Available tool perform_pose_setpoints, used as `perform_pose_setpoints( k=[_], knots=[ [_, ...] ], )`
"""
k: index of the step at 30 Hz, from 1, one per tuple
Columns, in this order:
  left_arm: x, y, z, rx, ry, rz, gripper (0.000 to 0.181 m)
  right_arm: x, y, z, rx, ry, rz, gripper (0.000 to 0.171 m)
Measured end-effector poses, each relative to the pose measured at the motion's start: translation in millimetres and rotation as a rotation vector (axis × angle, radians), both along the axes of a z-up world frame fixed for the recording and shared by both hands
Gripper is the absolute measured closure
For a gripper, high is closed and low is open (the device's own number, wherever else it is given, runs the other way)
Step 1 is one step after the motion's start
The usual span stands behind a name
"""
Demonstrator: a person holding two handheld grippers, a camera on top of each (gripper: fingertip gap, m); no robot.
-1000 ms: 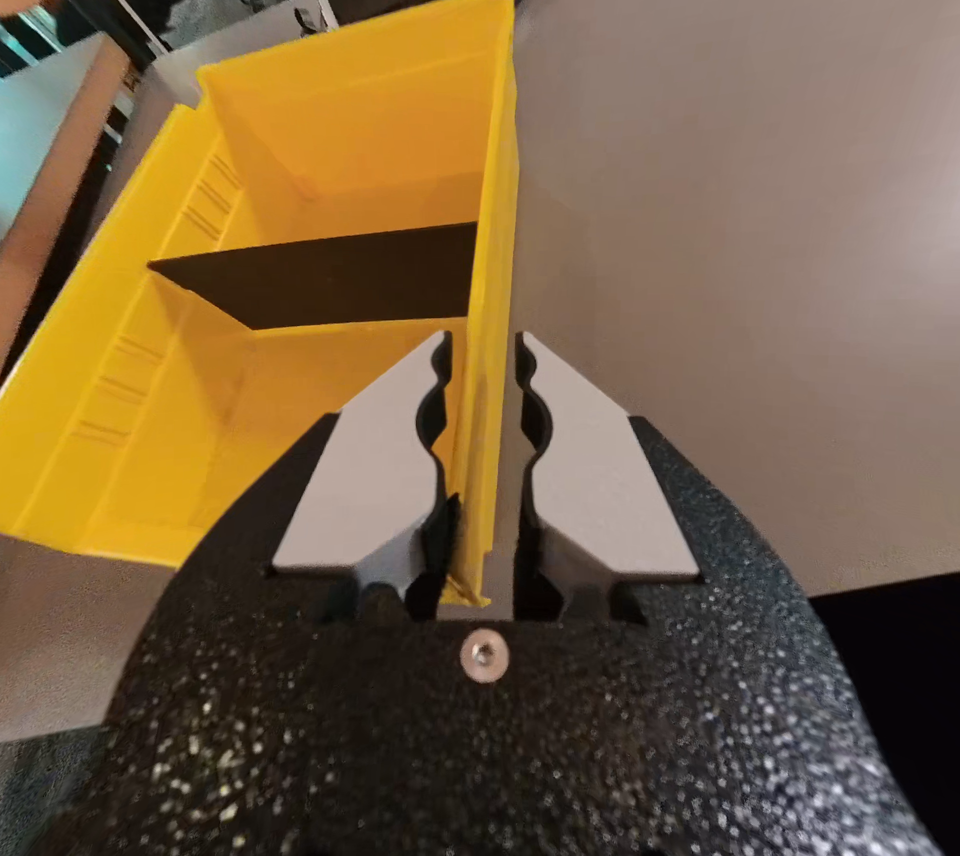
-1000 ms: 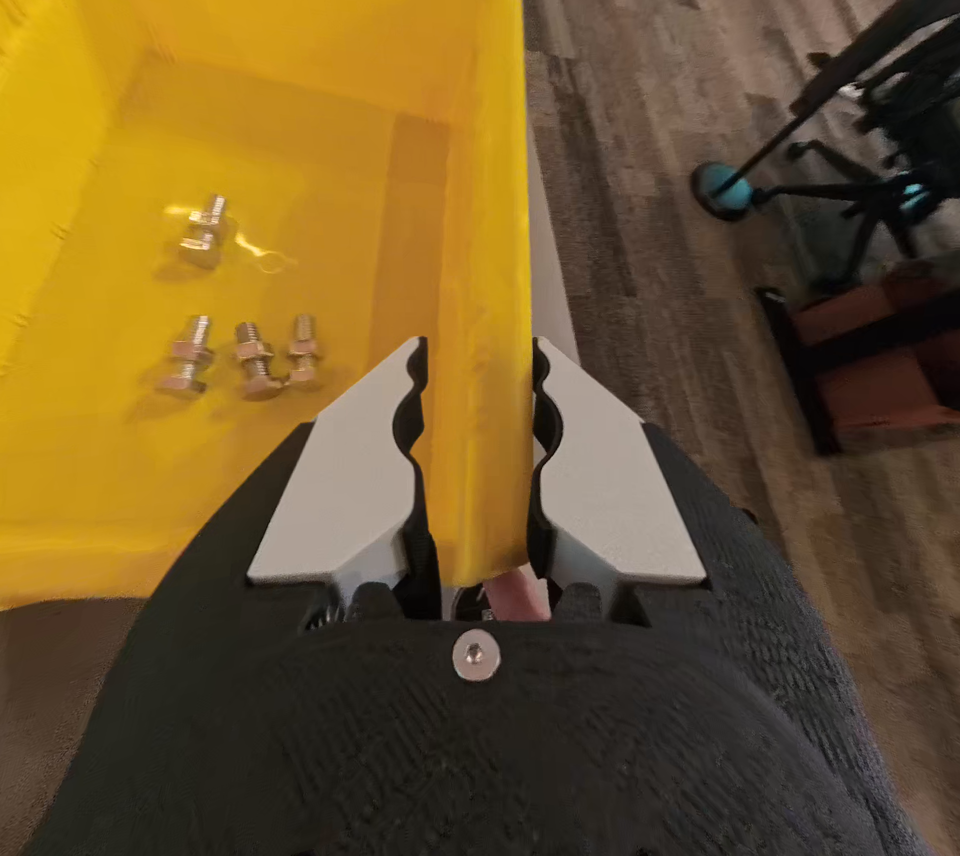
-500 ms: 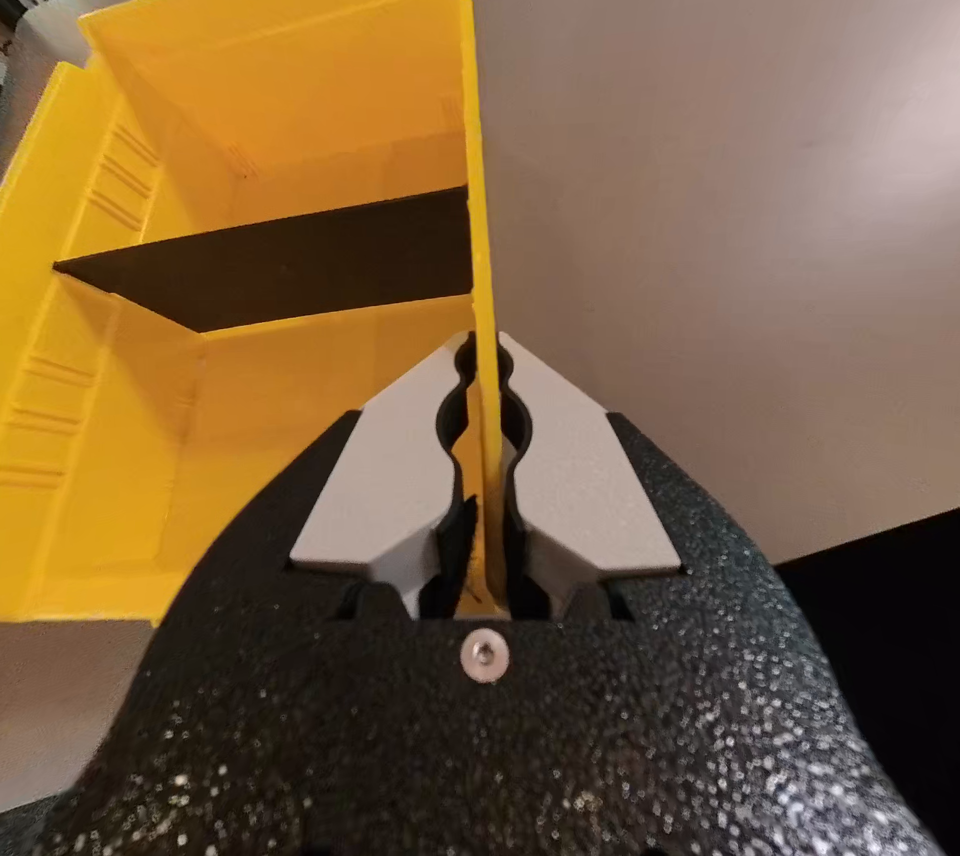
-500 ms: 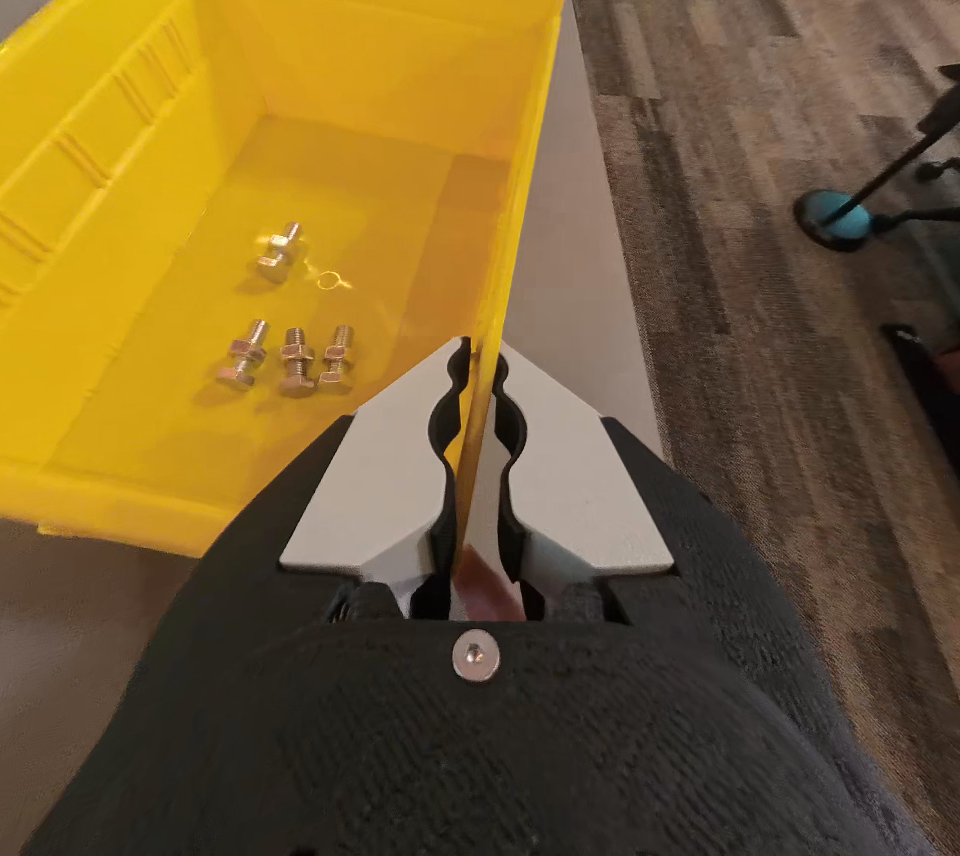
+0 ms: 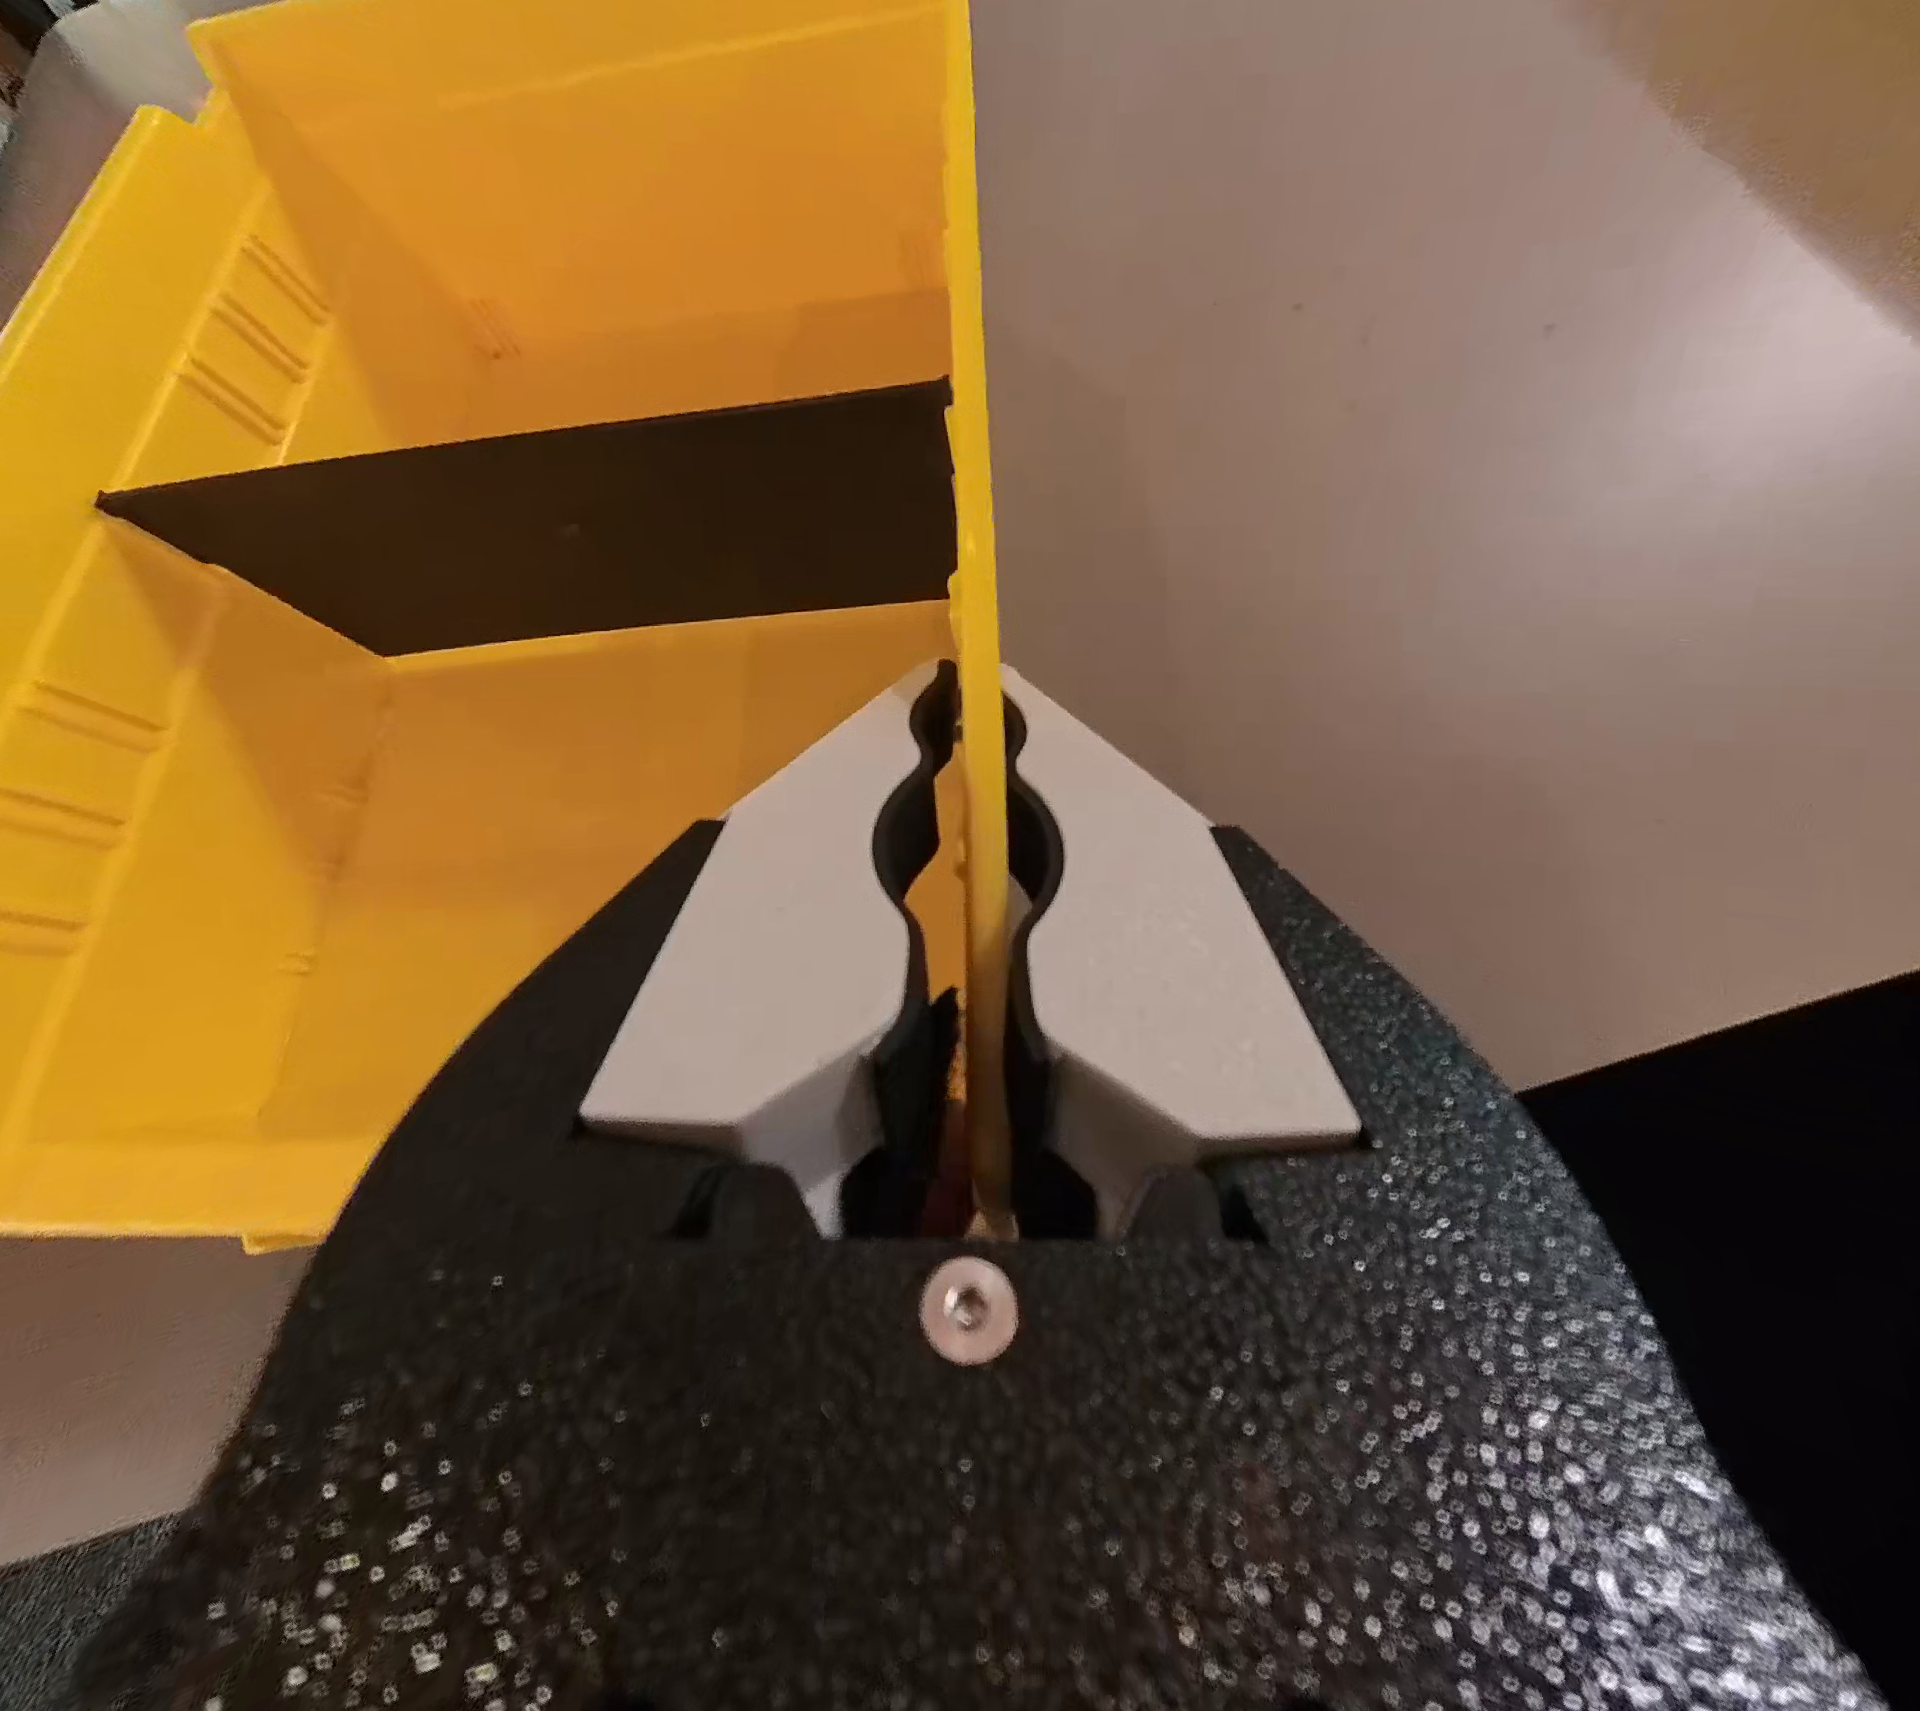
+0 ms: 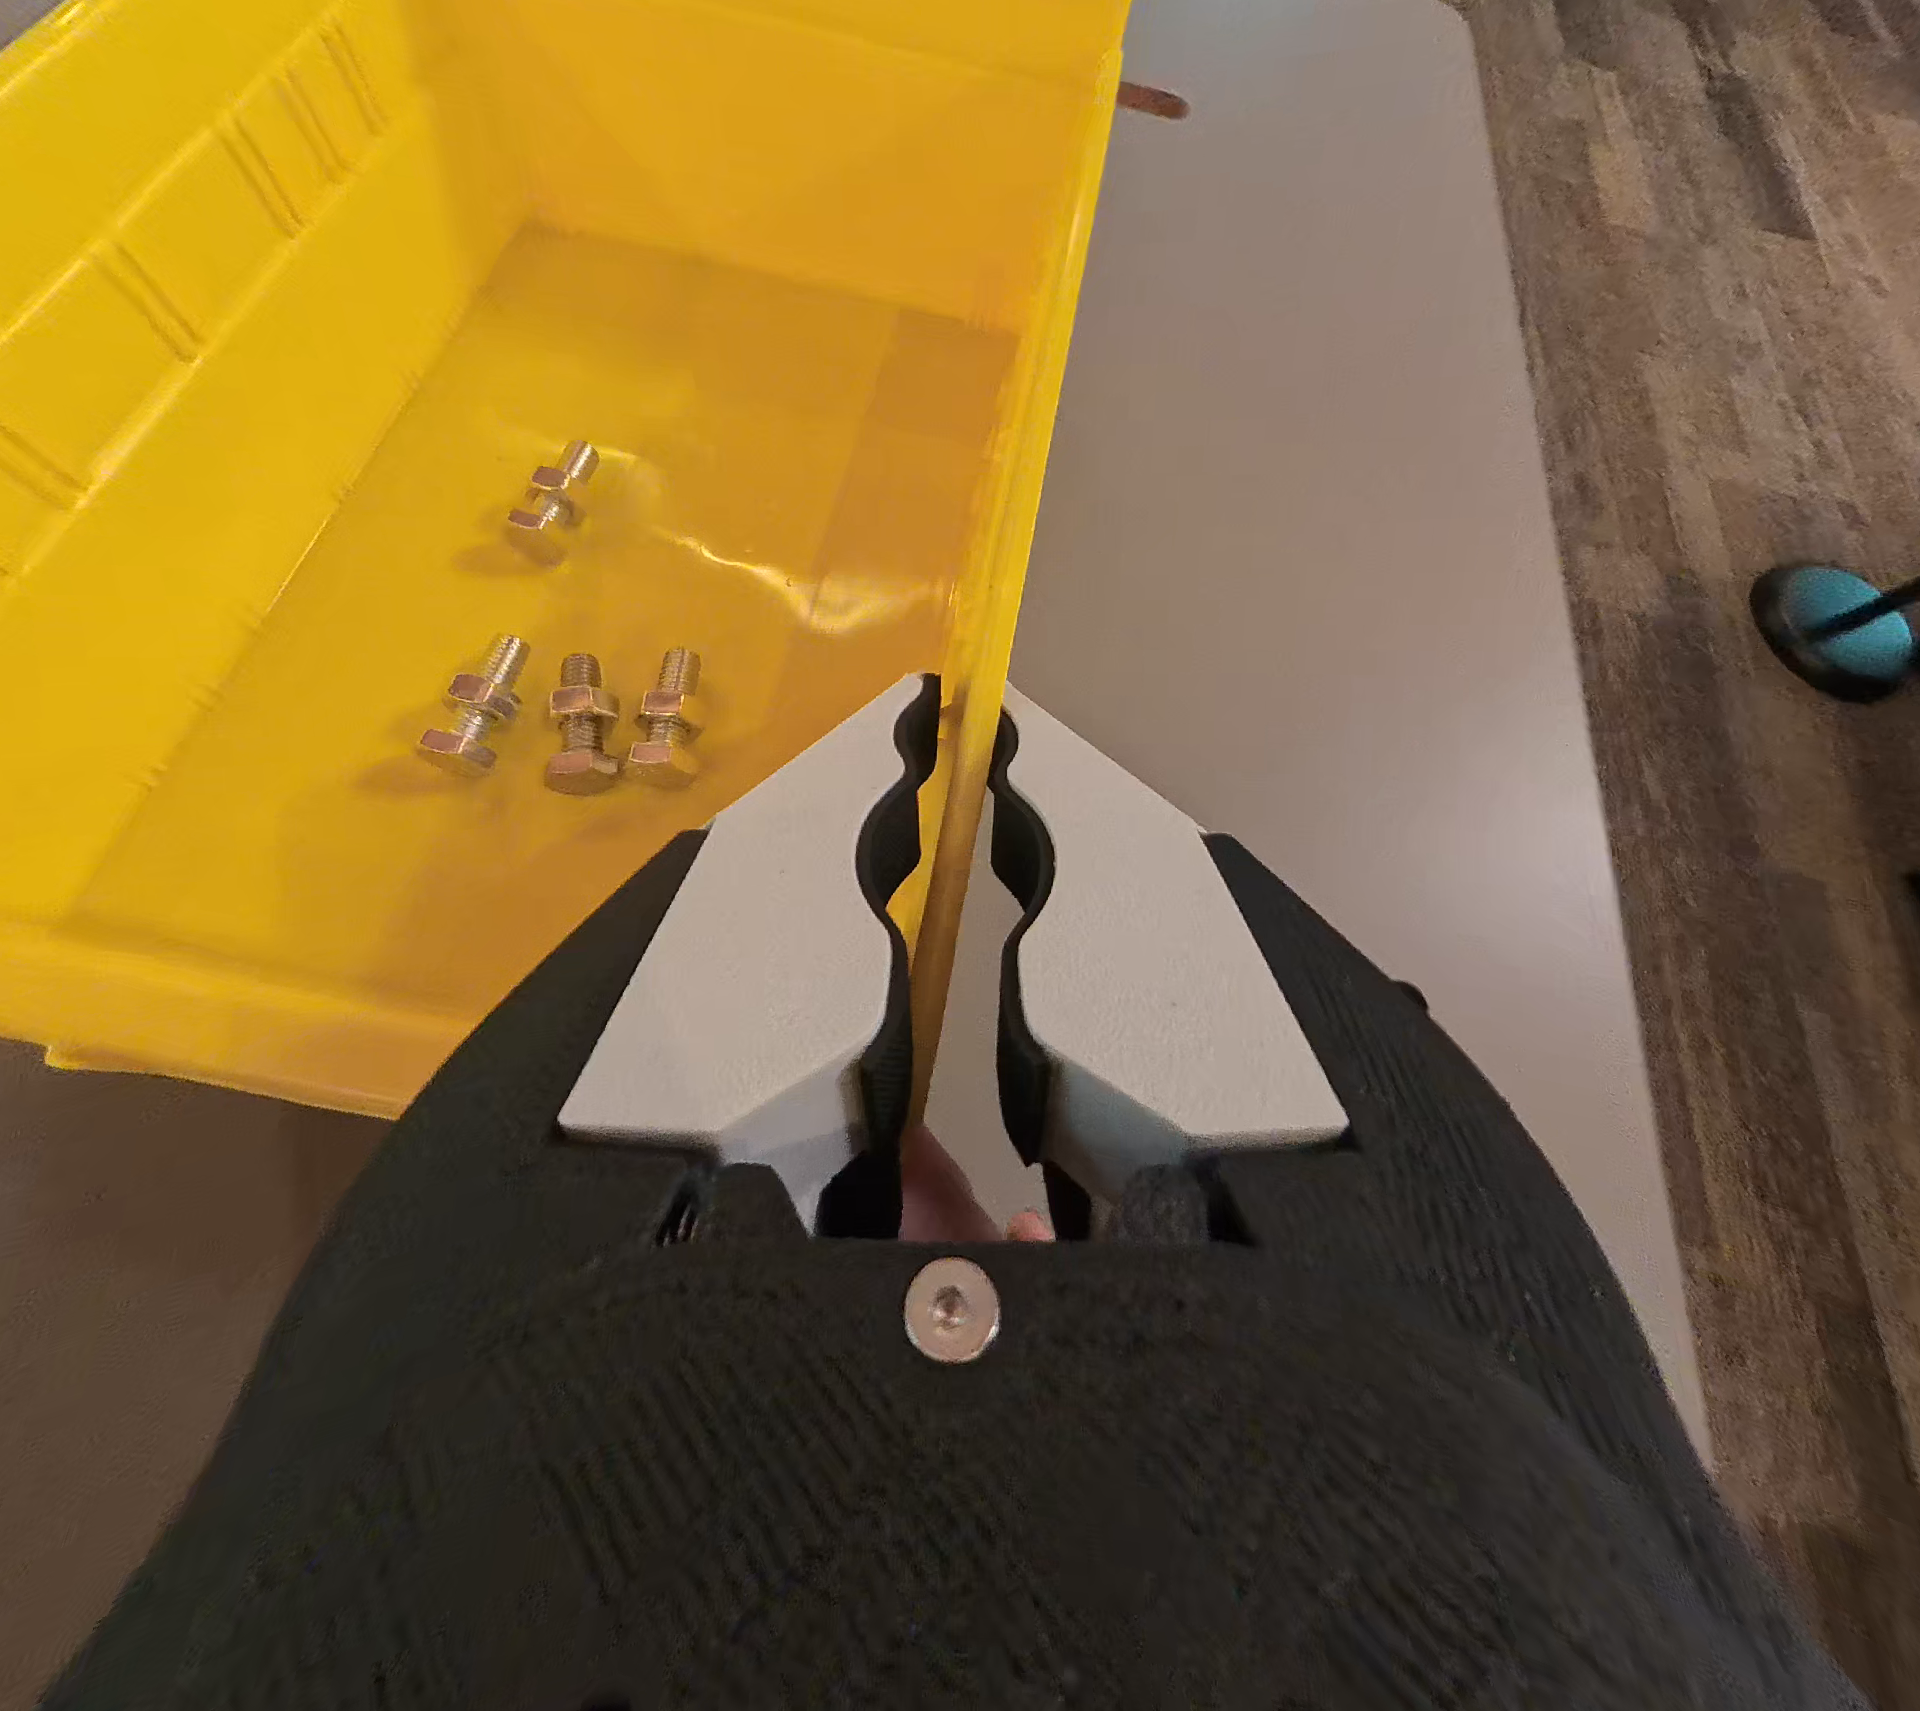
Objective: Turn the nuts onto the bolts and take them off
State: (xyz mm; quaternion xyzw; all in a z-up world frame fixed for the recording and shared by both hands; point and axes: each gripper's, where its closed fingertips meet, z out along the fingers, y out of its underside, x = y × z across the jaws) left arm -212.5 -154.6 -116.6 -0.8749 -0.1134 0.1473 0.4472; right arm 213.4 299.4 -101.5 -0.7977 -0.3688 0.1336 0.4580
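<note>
In the right wrist view a yellow bin [image 6: 727, 51] holds several bolts with nuts on them: one bolt [image 6: 551, 498] lies alone and three [image 6: 582, 736] lie side by side nearer me. My right gripper [image 6: 966, 695] is shut on this bin's right wall near its front corner. In the left wrist view a second yellow bin [image 5: 623, 155] has a black divider [image 5: 582, 518] across it, and both compartments look empty. My left gripper [image 5: 979, 685] is shut on that bin's right wall. No loose nuts show.
Both bins rest on a grey table [image 5: 1455, 414], also seen in the right wrist view [image 6: 1299, 518]. The table's right edge and wood-pattern floor [image 6: 1714, 311] lie right of the bolt bin. A stand with a teal base [image 6: 1839, 633] is on the floor.
A second ago both grippers stood open around the bin walls; both have since shut on them. The right view has drawn back, and more table shows beside the bolt bin.
</note>
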Motion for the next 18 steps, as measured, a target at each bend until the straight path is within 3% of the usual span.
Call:
perform_pose_setpoints(
  k=[1, 13, 16, 18],
  knots=[
    [0.9, -0.4, 0.0, 0.001, 0.001, 0.000, 0.179, -8.2, -3.3, 0.0, 0.004, -0.002, 0.013, 0.166],
    [2.9, -1.1, -1.8, -0.028, 0.023, 0.012, 0.178, -108.0, -64.0, -0.9, 0.060, -0.002, 0.202, 0.156],
    [4.1, -0.2, -15.9, -0.090, 0.011, 0.005, 0.173, -131.1, -81.0, 1.2, 0.092, 0.027, 0.235, 0.154],
    [5.0, 1.4, -25.8, -0.131, 0.019, -0.007, 0.171, -148.7, -95.7, 2.4, 0.108, 0.058, 0.271, 0.143]
  ],
)
